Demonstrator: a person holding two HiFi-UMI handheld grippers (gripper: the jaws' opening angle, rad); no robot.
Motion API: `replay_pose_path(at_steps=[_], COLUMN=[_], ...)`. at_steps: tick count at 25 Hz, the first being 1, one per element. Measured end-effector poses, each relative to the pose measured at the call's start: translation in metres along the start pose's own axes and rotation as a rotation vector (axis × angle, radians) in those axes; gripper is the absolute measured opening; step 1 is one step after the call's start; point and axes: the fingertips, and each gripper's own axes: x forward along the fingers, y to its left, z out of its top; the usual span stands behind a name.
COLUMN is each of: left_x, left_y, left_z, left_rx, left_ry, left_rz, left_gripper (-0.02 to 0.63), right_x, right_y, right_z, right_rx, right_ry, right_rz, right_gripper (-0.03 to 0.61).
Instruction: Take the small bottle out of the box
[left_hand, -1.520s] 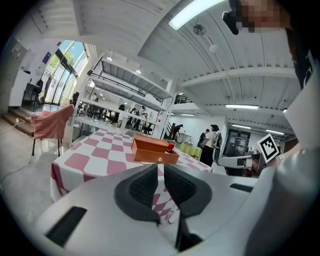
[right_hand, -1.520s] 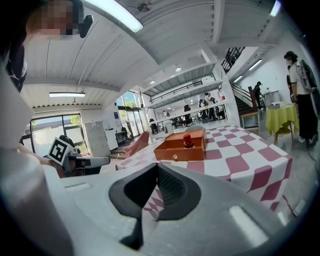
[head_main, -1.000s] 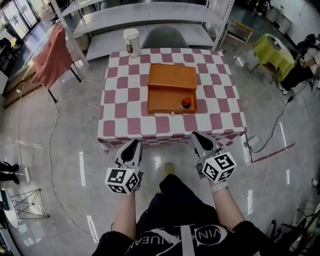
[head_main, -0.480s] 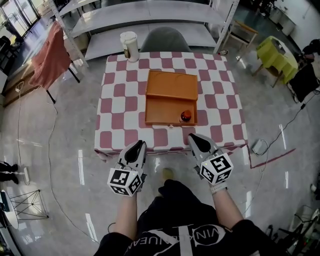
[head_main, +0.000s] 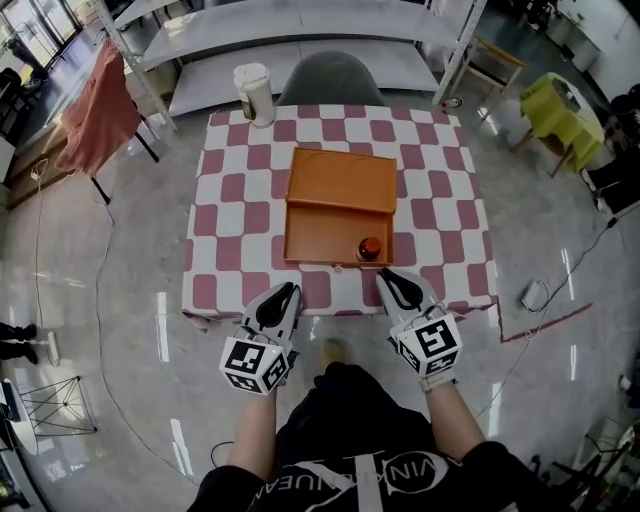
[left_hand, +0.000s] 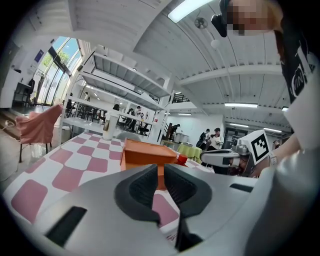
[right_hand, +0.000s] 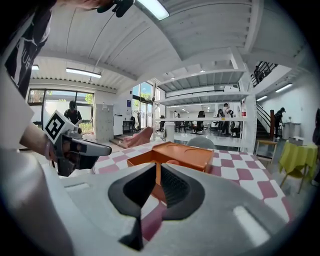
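**While poised at the near table edge: two claws short of the boxed bottle**

Checked table (head_main: 225, 215), red and white, spread ahead of both claws, its near edge at their tips. Grey chair (head_main: 335, 78) beyond the table's far side, well apart from either claw. Orange box (head_main: 340, 185), open, lid laid back away from the claws and tray nearer, set ahead of the gap between the two claws. Left claw (head_main: 285, 292): jaws drawn close, only a narrow slit showing, nothing between them. Right claw (head_main: 390, 279): jaws just eased apart to a thin slit, likewise empty. Lidded cup (head_main: 252, 92) at the far corner, ahead and left of the left claw, well apart. Small bottle (head_main: 370, 247), red-capped, upright in the tray corner nearest the right claw, just ahead of its tips and slightly to their left, untouched.
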Motion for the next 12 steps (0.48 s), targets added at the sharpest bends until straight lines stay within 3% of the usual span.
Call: replay_pose_path(at_steps=[12], left_x=[0.017], left_y=[0.001], left_z=[-0.003], left_rx=[-0.006], left_ry=[0.010], left_rz=[0.023], left_gripper=[0.039], right_x=[0.019], right_y=[-0.024], right_z=[-0.009], right_rx=[0.053], right_ry=[-0.002], right_rz=[0.037], right_gripper=[0.029])
